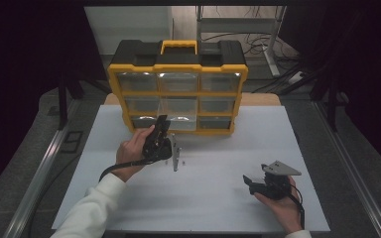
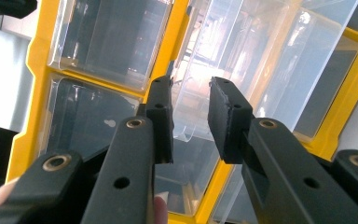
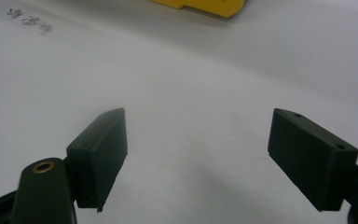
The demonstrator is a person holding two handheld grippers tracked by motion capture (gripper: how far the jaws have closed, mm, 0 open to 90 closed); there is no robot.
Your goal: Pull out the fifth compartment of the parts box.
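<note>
**Left gripper at a clear drawer, right gripper resting apart**

We cannot tell whether the left gripper presses on the clear drawer: in the left gripper view the drawer's lower front edge sits in the narrow gap between the jaws, yet whether the pads touch it is hard to judge. In the high view the person's left hand and the gripper's body cover that drawer's front, in the middle column of the yellow-and-black drawer case, bottom row. The drawer's transparent walls make its inside hard to read. Some small metal bits lie far off in the right gripper view, too small and blurred to name.

Our right gripper stands wide with nothing between its jaws, low over the table, well apart from the case. The white tabletop is bare near it. The case stands at the table's far edge. Beyond it the room is dark, with a metal frame and cables on the floor.
</note>
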